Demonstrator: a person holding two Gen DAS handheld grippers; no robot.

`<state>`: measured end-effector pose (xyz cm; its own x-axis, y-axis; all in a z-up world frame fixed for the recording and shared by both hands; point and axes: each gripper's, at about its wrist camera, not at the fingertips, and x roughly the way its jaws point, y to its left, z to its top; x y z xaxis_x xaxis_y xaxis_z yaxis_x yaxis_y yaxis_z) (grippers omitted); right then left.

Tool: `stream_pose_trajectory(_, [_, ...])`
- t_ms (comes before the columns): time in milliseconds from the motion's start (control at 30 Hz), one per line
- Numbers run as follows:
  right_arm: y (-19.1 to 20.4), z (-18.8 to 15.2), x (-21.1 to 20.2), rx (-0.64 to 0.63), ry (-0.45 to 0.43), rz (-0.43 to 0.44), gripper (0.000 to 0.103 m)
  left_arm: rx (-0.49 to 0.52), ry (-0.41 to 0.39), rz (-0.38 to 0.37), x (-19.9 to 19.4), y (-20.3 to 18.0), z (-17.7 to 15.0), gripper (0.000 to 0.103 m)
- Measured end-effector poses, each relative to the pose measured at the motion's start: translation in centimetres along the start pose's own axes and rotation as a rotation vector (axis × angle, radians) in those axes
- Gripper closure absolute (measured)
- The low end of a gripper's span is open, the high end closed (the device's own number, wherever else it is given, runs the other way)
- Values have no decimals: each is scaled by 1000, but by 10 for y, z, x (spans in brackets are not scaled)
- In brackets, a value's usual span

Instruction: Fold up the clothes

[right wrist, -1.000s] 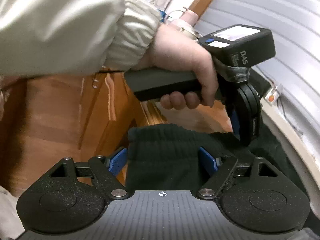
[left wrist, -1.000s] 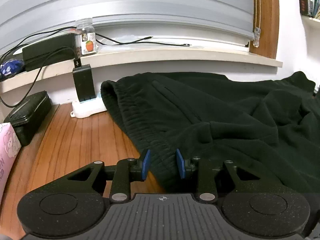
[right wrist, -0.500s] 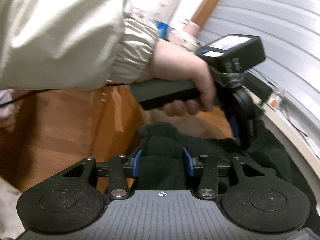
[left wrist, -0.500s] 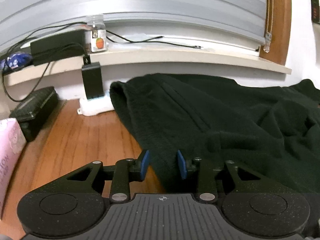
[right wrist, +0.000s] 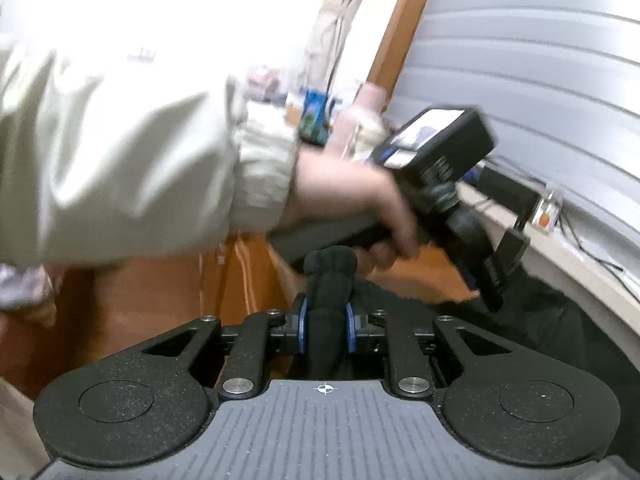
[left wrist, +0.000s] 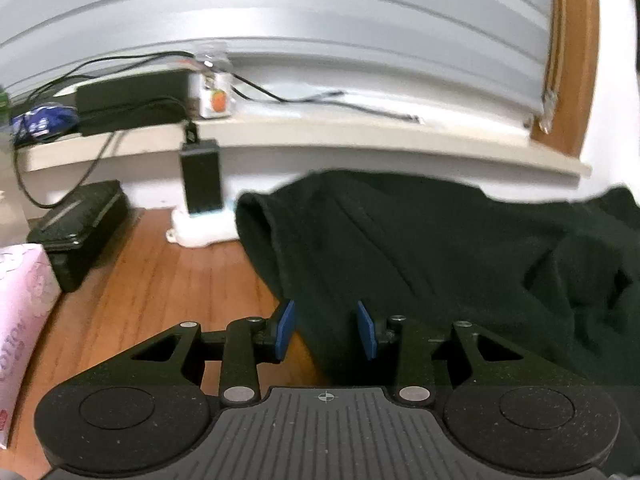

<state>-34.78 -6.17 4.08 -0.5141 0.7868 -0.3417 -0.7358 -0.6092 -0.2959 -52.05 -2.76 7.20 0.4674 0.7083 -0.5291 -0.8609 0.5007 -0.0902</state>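
Black sweatpants point(left wrist: 440, 260) lie spread over the wooden table point(left wrist: 160, 300), waistband end toward me. My left gripper point(left wrist: 326, 330) straddles the waistband's near edge; its jaws are opening, and bare wood shows between the left pad and the cloth. In the right wrist view my right gripper point(right wrist: 326, 328) is closing, its blue pads pinching a bunched fold of the sweatpants point(right wrist: 330, 268) that stands up between them. Beyond it a person's hand point(right wrist: 352, 196) in a pale sleeve point(right wrist: 120, 160) holds the left gripper point(right wrist: 494, 294) down at the cloth.
At the table's left stand a black case point(left wrist: 80, 228) and a pink tissue box point(left wrist: 20, 304). A white power strip point(left wrist: 200, 234) with a black adapter point(left wrist: 200, 180) sits against the wall. The windowsill point(left wrist: 360, 140) carries cables and a small jar point(left wrist: 216, 92).
My right gripper's jaws went from wide apart to pinched on the waistband, gathering it into a fold and lifting it. The left gripper's jaws have widened a little.
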Motion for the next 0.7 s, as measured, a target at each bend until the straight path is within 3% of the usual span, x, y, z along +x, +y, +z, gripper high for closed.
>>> stream_pose_trajectory(167, [-5, 20, -14, 6, -34, 51, 84, -44, -16, -5, -5, 11, 3, 65])
stream_pose_trajectory(333, [4, 19, -13, -58, -11, 80, 84, -54, -11, 16, -6, 17, -2, 65])
stream_pose_trajectory(467, [-30, 23, -11, -92, 12, 36, 85, -79, -35, 44, -11, 25, -5, 65])
stream_pose_trajectory(700, [-123, 32, 16, -165, 103, -136, 85, -144, -102, 82, -27, 46, 1, 65])
